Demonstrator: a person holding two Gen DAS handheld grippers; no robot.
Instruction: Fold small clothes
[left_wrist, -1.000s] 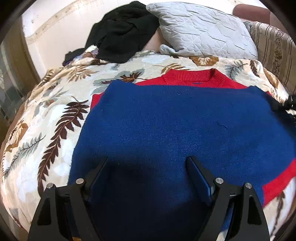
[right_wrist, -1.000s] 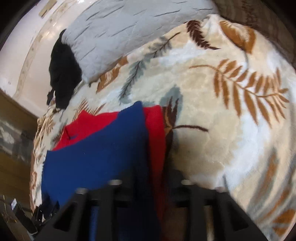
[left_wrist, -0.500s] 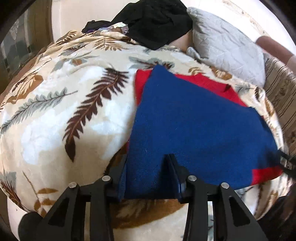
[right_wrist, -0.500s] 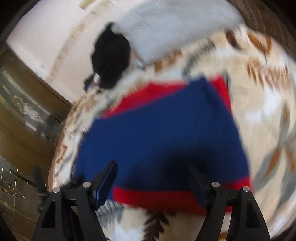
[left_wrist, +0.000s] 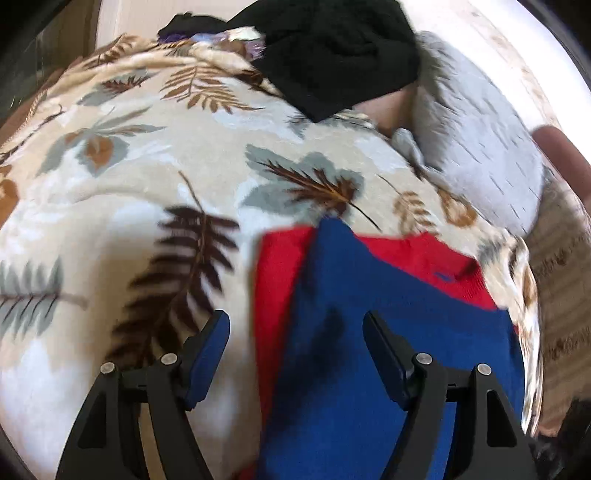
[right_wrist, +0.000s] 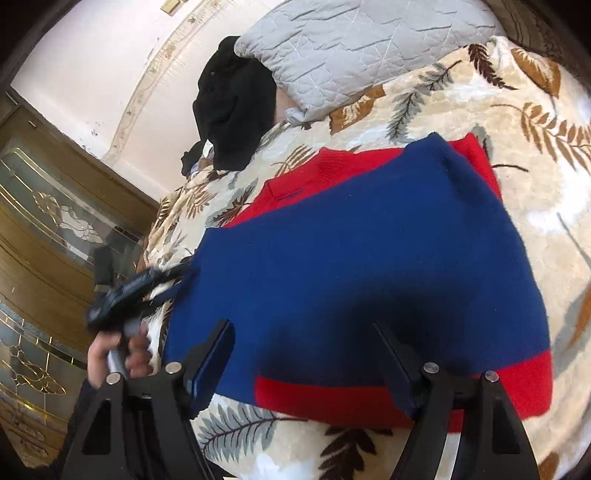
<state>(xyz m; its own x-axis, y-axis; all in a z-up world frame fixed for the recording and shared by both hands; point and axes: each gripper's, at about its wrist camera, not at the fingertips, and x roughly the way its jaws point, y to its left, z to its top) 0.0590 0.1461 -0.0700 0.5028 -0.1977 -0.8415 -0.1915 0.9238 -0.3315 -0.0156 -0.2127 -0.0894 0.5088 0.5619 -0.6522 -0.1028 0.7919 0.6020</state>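
Note:
A red and blue knit sweater lies flat on the leaf-print blanket, its blue part folded over the red, red collar at the far side. My left gripper hangs over the sweater's left edge. Its jaws are opening, with fabric below them but the pads not pressing on it. In the right wrist view the sweater shows a red band along its near hem. My right gripper stands open just above that hem, holding nothing. The left gripper appears there too, at the sweater's left side, held by a hand.
A heap of black clothes and a grey quilted pillow lie at the far end of the bed. A wooden door with patterned glass stands to the left. Bare blanket spreads to the right of the sweater.
My left gripper pinched the blue fabric at the near left corner, then let go, widened and slid left along the edge. My right gripper swung from the sweater's right edge to above the near hem.

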